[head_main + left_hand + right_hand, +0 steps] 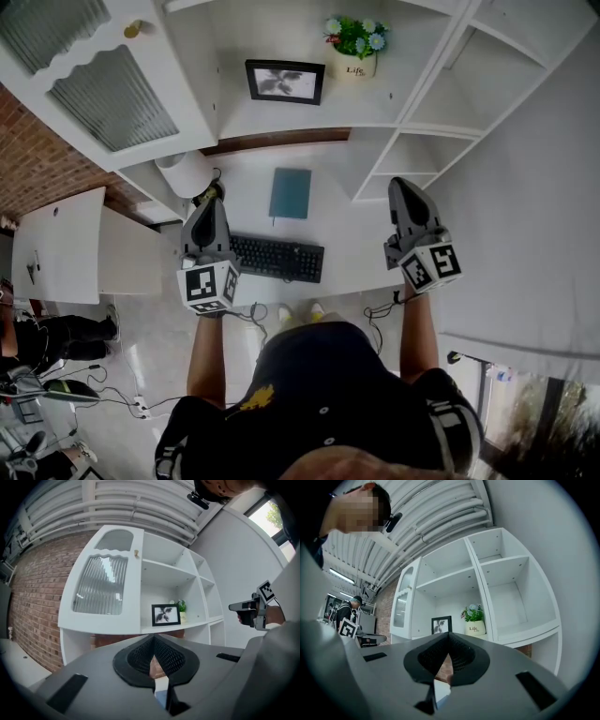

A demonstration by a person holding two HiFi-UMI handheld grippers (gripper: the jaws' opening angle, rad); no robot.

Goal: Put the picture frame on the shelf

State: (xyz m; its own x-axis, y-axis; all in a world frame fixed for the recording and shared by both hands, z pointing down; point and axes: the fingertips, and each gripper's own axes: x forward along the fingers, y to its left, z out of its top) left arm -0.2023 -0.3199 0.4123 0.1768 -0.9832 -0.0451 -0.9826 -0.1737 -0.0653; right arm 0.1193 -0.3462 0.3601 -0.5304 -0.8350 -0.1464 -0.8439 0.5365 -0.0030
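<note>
Head view: the black-rimmed picture frame (285, 82) stands upright on the white shelf (309, 120), toward its back edge, just beside a potted plant (356, 47). The job looks finished, with nothing left but to draw away. The left gripper (210, 201) and right gripper (401, 186) hang above the desk (352, 248), well apart from the frame.

Left gripper view: the matte grey jaws with mesh-textured pads meet at a point, empty. Beyond them is the flat rectangular frame and a ribbed-glass cabinet door (101, 585).

Right gripper view: the jaws are pressed together (nothing between them). The frame stands left of the plant's smooth cream pot (476, 628).
</note>
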